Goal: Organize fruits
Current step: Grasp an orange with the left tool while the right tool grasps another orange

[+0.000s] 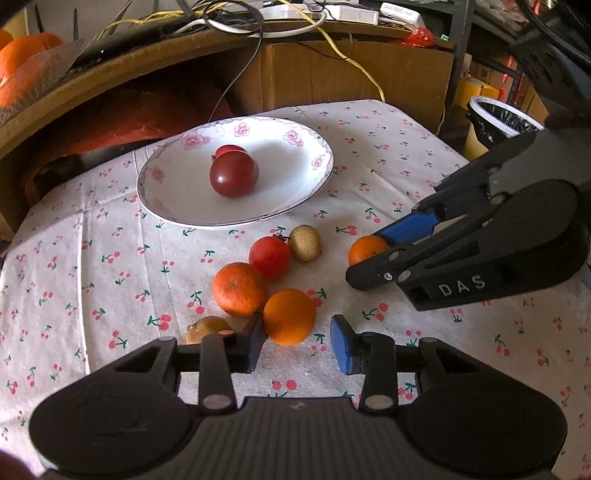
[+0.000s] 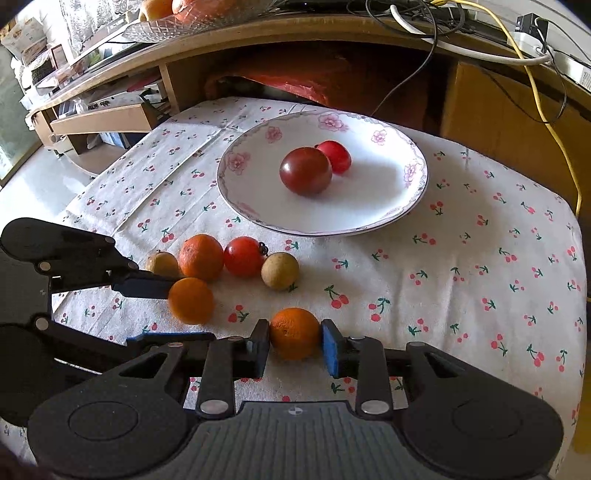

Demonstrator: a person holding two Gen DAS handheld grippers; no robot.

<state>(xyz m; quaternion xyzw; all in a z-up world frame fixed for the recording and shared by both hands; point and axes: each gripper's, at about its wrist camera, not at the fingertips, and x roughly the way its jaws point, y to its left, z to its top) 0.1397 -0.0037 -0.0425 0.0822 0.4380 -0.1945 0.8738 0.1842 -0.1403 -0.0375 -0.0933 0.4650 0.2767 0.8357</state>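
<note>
A white flowered plate point(image 1: 177, 206) point(image 2: 384, 218) holds a dark red tomato point(image 1: 233, 173) point(image 2: 306, 170) and a smaller red tomato point(image 1: 231, 150) point(image 2: 334, 156). In front of it on the cherry-print cloth lie an orange point(image 1: 240, 289) point(image 2: 201, 256), a red tomato point(image 1: 269, 256) point(image 2: 243, 256) and two small brown fruits point(image 1: 304, 242) point(image 2: 280, 271). My left gripper point(image 1: 298, 343) point(image 2: 190, 314) is open around a second orange point(image 1: 290, 316) point(image 2: 191, 301). My right gripper point(image 2: 295, 347) point(image 1: 365, 256) is shut on a third orange point(image 2: 294, 332) point(image 1: 365, 249), low over the cloth.
A wooden desk point(image 1: 332, 74) with cables and a power strip point(image 1: 332, 13) stands behind the cloth-covered table point(image 2: 480, 277). A bin with a black liner point(image 1: 498, 122) sits off the table's far right. More oranges lie in a glass dish point(image 2: 177, 22) on the desk.
</note>
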